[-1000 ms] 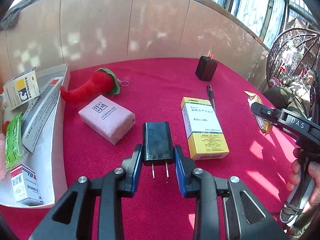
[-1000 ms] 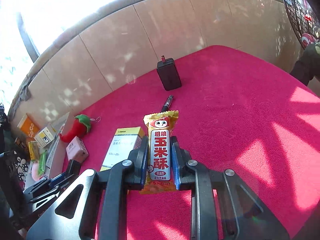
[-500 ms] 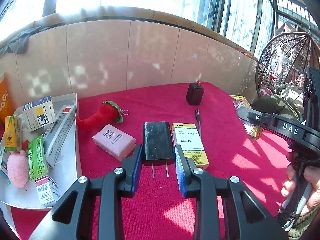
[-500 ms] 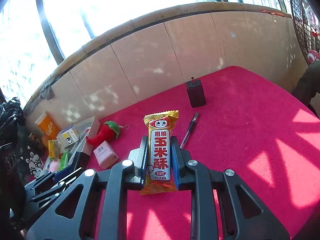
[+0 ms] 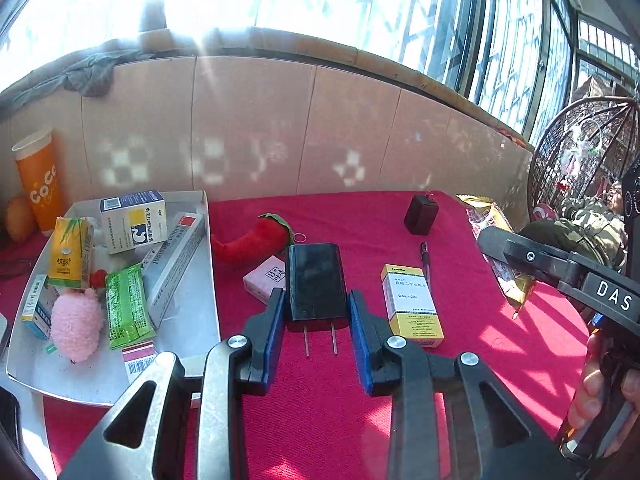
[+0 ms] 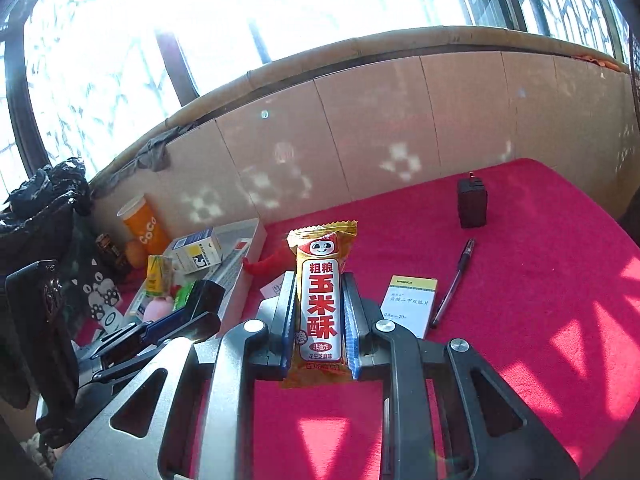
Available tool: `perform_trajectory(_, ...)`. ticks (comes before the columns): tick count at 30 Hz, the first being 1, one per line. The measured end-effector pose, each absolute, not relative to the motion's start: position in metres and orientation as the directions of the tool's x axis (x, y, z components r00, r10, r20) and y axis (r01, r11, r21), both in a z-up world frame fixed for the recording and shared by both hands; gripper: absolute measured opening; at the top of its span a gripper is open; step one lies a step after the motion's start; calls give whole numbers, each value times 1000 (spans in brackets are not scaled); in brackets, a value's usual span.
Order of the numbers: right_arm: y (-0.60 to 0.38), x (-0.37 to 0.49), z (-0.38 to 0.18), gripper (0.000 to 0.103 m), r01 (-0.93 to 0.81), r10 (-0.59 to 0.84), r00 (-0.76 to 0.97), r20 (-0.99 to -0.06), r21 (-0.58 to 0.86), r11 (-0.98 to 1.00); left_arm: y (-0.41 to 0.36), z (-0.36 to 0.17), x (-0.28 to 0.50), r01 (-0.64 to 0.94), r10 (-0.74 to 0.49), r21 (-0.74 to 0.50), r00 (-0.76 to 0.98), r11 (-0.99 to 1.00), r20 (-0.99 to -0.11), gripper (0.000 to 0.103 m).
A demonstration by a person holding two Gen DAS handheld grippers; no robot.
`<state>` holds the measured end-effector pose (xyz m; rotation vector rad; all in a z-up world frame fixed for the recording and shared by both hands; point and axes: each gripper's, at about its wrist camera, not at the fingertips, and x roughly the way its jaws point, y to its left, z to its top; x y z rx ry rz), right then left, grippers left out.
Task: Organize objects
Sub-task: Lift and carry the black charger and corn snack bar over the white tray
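Left wrist view shows the left gripper pinching a black charger at the center of the frame, its blue pads pressed on the two flat sides and the metal prongs pointing back toward the camera, so the body cannot turn. It hangs above the red cloth. At the left of the frame sits a gray tray already filled with small boxes and packets, so I judge the charger is meant to go there. In the right wrist view, the right gripper is clamped on a snack packet, held upright by its middle so the soft wrapper does not fold. At the right of that frame, a yellow medicine box, a pen and a second black adapter lie on the cloth, not yet sorted.
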<state>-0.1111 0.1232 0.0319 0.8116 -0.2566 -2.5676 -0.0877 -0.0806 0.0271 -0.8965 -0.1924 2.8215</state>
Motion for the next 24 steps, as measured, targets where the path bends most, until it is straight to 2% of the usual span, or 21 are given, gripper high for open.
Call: perform_trajectory(24,11,-92,50,20,517,-549,-667,-503,219,-828,-178,32,-62,64,71,-239,-854,-969,-515,31)
